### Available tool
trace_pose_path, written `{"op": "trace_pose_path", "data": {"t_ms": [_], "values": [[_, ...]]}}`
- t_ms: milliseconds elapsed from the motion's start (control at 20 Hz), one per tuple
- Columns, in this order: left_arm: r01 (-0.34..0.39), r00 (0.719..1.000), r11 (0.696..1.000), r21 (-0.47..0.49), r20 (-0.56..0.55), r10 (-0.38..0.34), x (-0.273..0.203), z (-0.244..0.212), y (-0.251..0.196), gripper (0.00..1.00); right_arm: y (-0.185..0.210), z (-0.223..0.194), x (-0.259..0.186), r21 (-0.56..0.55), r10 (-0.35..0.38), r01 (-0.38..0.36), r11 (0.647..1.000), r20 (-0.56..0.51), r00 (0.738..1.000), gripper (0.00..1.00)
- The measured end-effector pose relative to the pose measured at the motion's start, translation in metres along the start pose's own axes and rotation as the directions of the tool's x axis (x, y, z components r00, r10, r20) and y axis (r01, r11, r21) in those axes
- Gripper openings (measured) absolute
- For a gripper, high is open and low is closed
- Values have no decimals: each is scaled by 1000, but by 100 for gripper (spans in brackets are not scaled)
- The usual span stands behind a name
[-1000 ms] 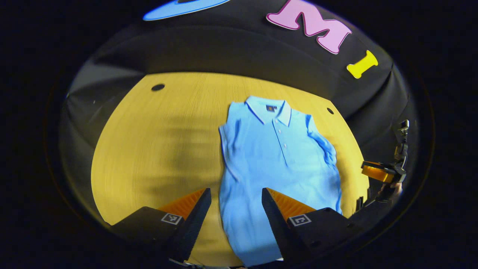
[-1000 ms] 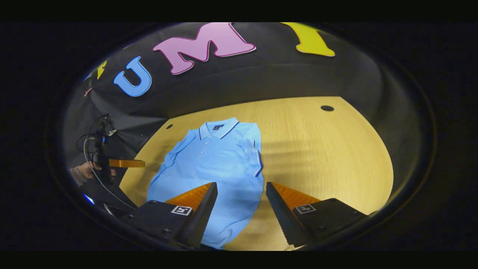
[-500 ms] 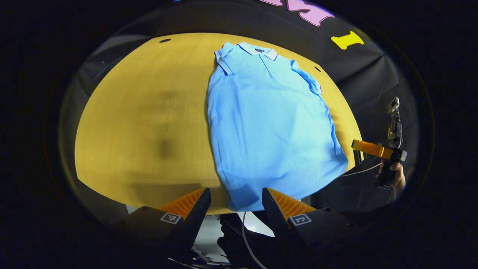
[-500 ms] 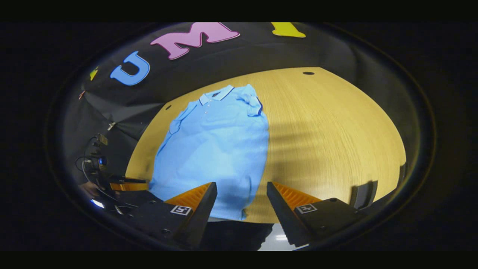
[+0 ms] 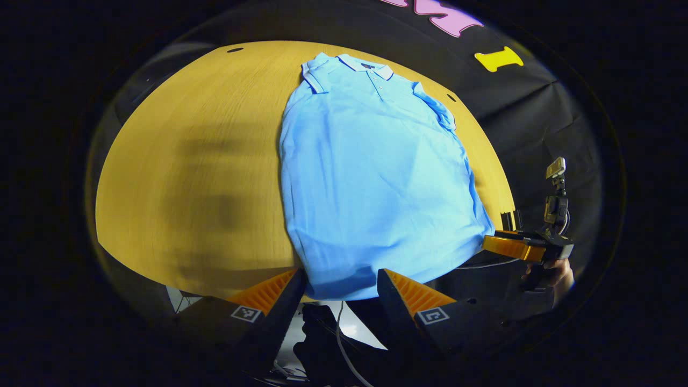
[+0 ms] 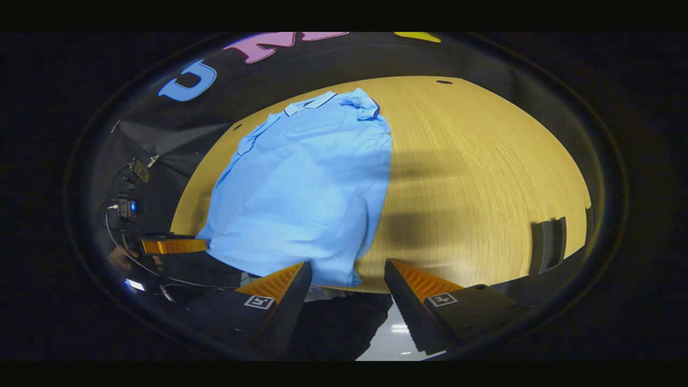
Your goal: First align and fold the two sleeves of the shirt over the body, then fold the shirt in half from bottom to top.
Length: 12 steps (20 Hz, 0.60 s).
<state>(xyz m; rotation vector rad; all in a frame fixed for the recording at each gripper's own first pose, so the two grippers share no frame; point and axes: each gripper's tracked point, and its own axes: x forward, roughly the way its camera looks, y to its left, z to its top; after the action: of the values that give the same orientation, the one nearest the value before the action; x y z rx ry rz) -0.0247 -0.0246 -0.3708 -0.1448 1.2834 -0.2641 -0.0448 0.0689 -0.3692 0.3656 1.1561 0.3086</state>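
Blue polo shirt [image 5: 371,177] lies flat on the wooden table [image 5: 204,161], collar at 12 o'clock, both sleeves folded in, hem at the near edge. My left gripper [image 5: 339,285] is spread wide, empty, just off the hem at 6 o'clock. My right gripper [image 6: 347,279] is likewise wide and empty by the hem corner.

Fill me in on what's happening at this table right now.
A person holds a claw in each hand at the near edge of a wooden table, folding a light blue polo shirt. Both sleeves look tucked in over the body, collar at the far end. The bottom-to-top fold is not yet done. The left claw and right claw are both open, each lined up with a near corner of the hem, gripping nothing.
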Motion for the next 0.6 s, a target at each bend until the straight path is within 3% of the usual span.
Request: {"op": "trace_pose_path", "data": {"t_ms": [150,250,300,400,500,600], "values": [[34,999,999,8,-24,-33,4,-3,-11,89,16,6,10,-27,29,-29,999,-8,1000,87],[71,996,997,13,-50,-70,11,-10,-20,76,23,4,17,-46,51,-52,998,-29,998,82],[72,996,997,9,-52,-72,17,-10,-19,58,22,4,21,-71,46,-49,996,-40,998,67],[91,996,996,-18,-16,-91,21,-1,-24,22,27,3,17,-79,70,-73,994,-46,997,10],[81,997,996,-25,1,-81,18,8,-22,11,27,7,23,-90,85,-88,992,-30,996,19],[75,997,997,4,31,-75,13,16,-22,8,34,15,23,-88,126,-126,988,-11,992,19]]}}
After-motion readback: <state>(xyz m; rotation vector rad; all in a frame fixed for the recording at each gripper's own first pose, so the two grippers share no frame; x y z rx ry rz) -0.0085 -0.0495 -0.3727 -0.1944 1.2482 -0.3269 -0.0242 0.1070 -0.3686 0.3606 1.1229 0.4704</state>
